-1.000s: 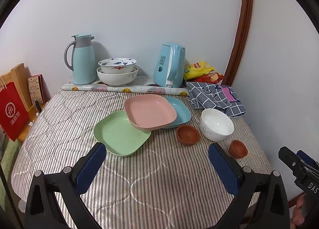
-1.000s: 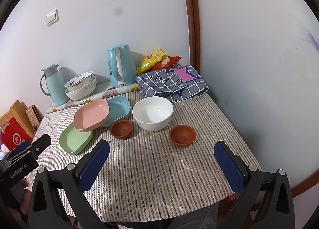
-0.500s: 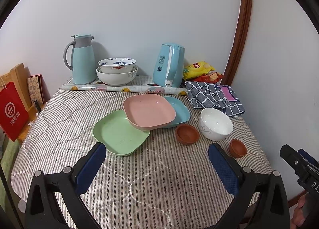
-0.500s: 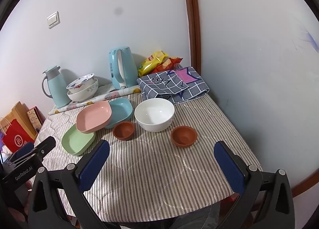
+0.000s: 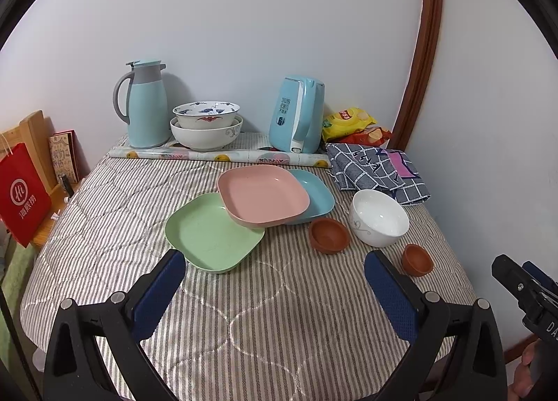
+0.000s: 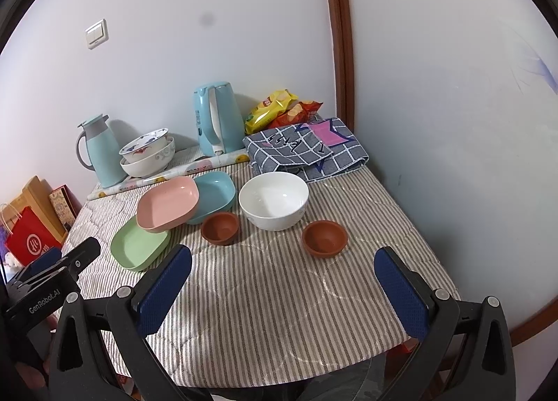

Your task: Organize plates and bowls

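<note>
On the striped tablecloth a pink plate [image 5: 262,194] rests tilted, overlapping a green plate [image 5: 209,232] and a blue plate [image 5: 315,193]. To their right stand a white bowl [image 5: 378,217] and two small brown bowls [image 5: 329,234] [image 5: 416,259]. Two patterned bowls [image 5: 205,123] sit stacked at the back. My left gripper [image 5: 277,291] hovers open over the near table, short of the green plate, holding nothing. My right gripper [image 6: 284,287] is open and empty too, just short of the brown bowls [image 6: 220,226] [image 6: 324,237] and the white bowl [image 6: 273,199].
Along the back wall stand a teal thermos [image 5: 146,104], a blue kettle [image 5: 298,115], snack bags [image 5: 352,122] and a rolled mat [image 5: 216,156]. A folded checked cloth [image 5: 376,167] lies at the back right. A red bag [image 5: 21,195] hangs off the left edge.
Both grippers have drifted slightly; the dishes sit a touch differently in each view. Nothing on the table has moved, and both grippers stay open.
</note>
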